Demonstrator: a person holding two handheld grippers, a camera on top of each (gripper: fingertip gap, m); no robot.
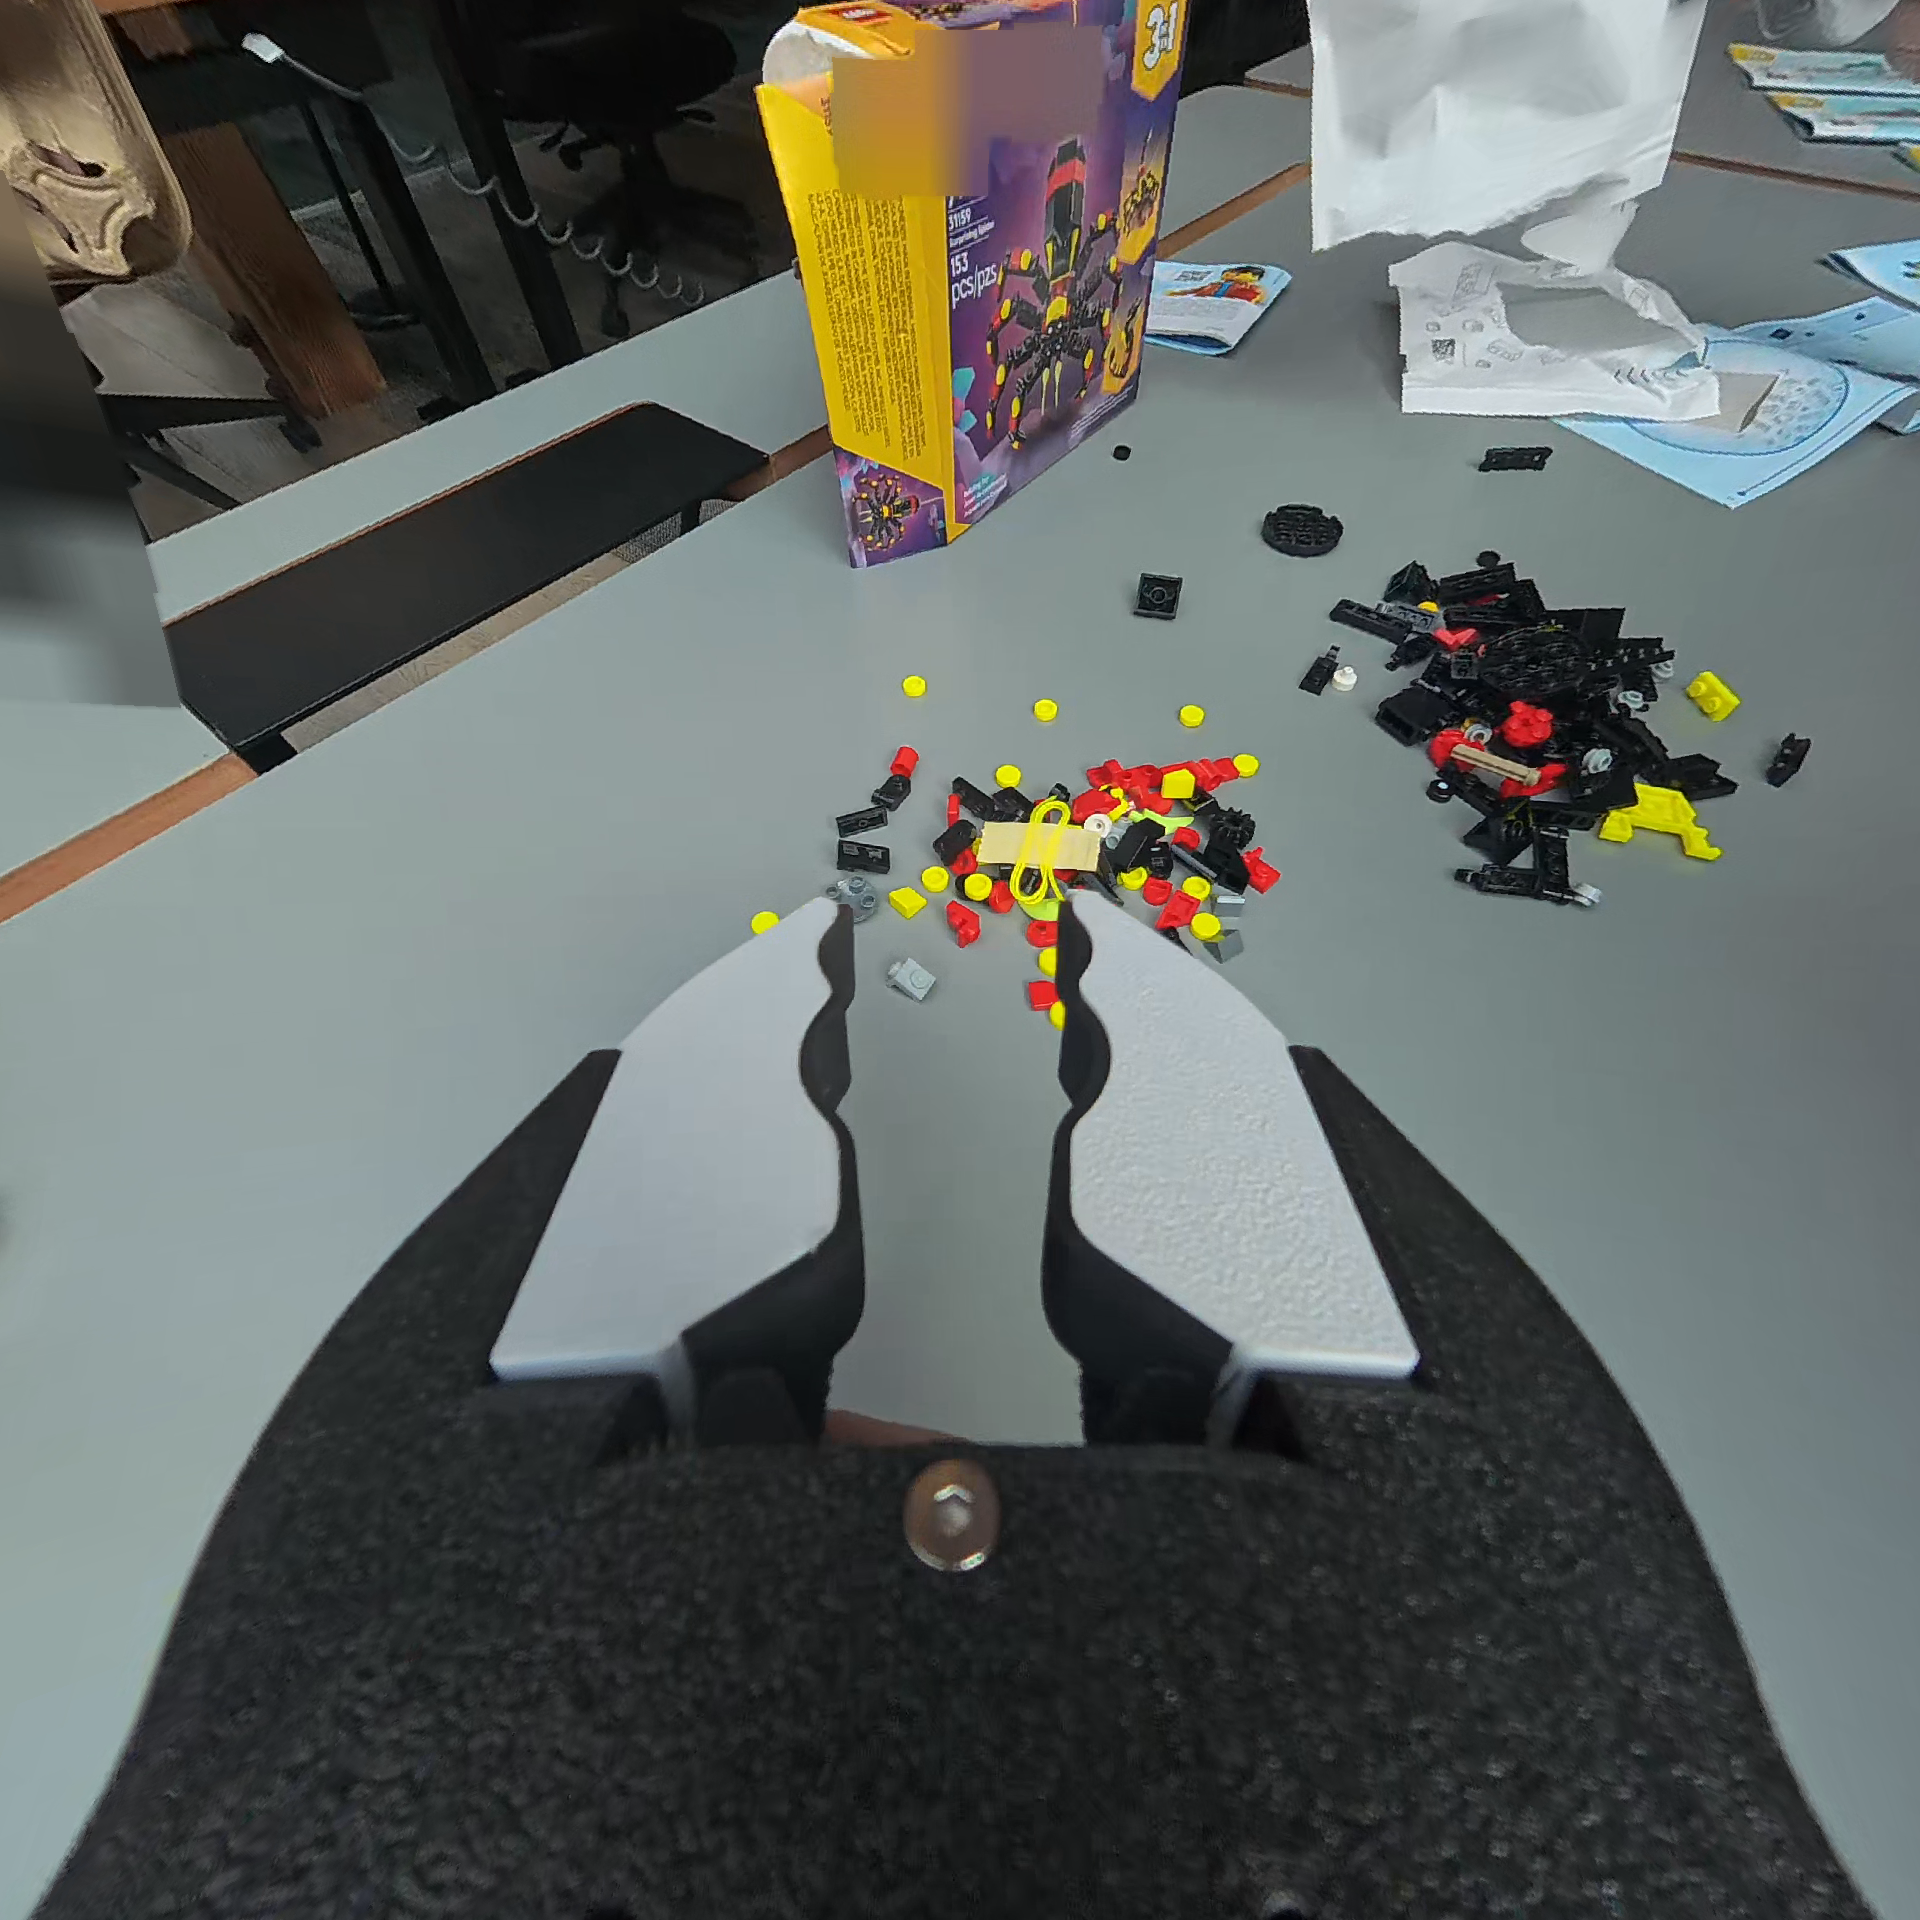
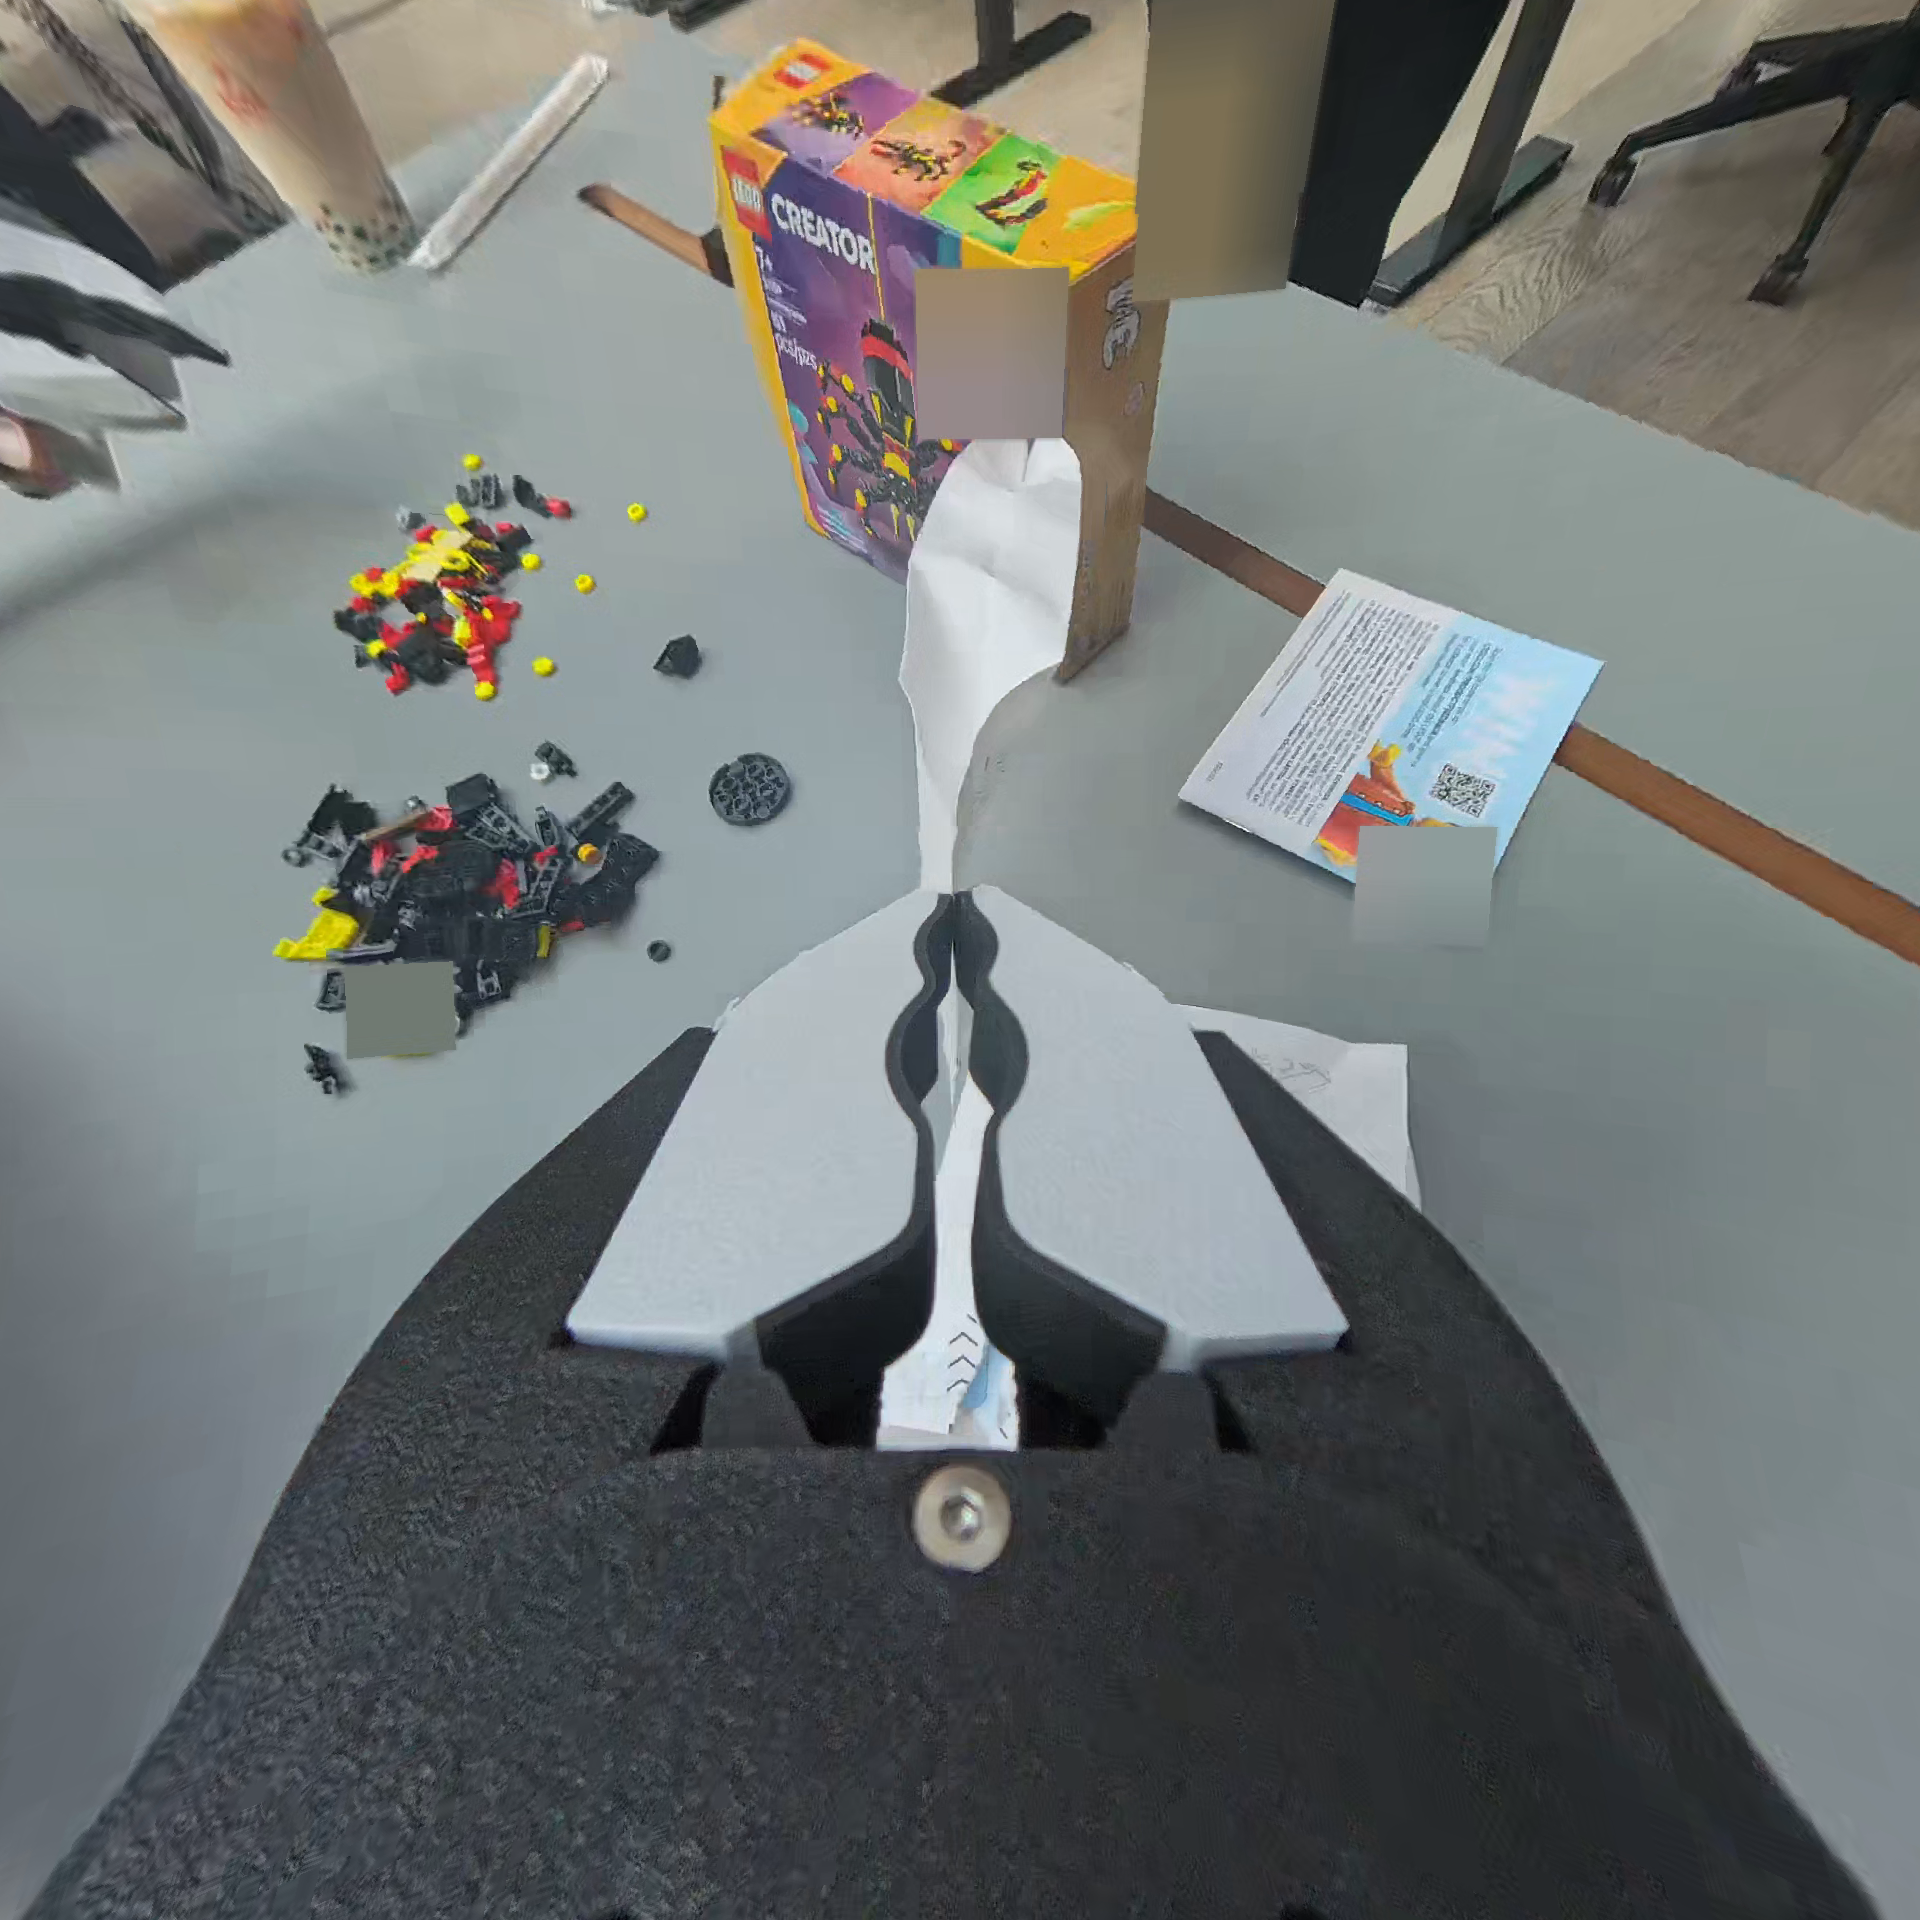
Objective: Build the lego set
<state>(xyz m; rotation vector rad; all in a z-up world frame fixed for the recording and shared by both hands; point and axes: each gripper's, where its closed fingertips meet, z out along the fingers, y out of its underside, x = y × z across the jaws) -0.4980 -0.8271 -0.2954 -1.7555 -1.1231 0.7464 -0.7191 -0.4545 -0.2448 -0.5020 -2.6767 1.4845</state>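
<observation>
Two heaps of loose lego pieces lie on the grey table. A small red, yellow and black heap (image 1: 1081,852) sits just beyond my left gripper (image 1: 956,920), which is open and empty, low over the table. A bigger, mostly black heap (image 1: 1538,727) lies to its right. In the right wrist view both heaps are at the left, the small one (image 2: 442,592) farther and the black one (image 2: 468,883) nearer. My right gripper (image 2: 954,896) is shut on a white paper bag (image 2: 987,603), held up off the table. The bag also shows in the left wrist view (image 1: 1486,114).
The opened lego box (image 1: 987,281) stands upright behind the heaps, also in the right wrist view (image 2: 831,312). A leaflet (image 2: 1392,727) lies at the right by the table seam. Torn white paper (image 1: 1538,343) and blue instruction sheets (image 1: 1766,405) lie at the far right. A cup (image 2: 301,135) stands far left. Across from one pair of fingers to the other is roughly 45 centimeters.
</observation>
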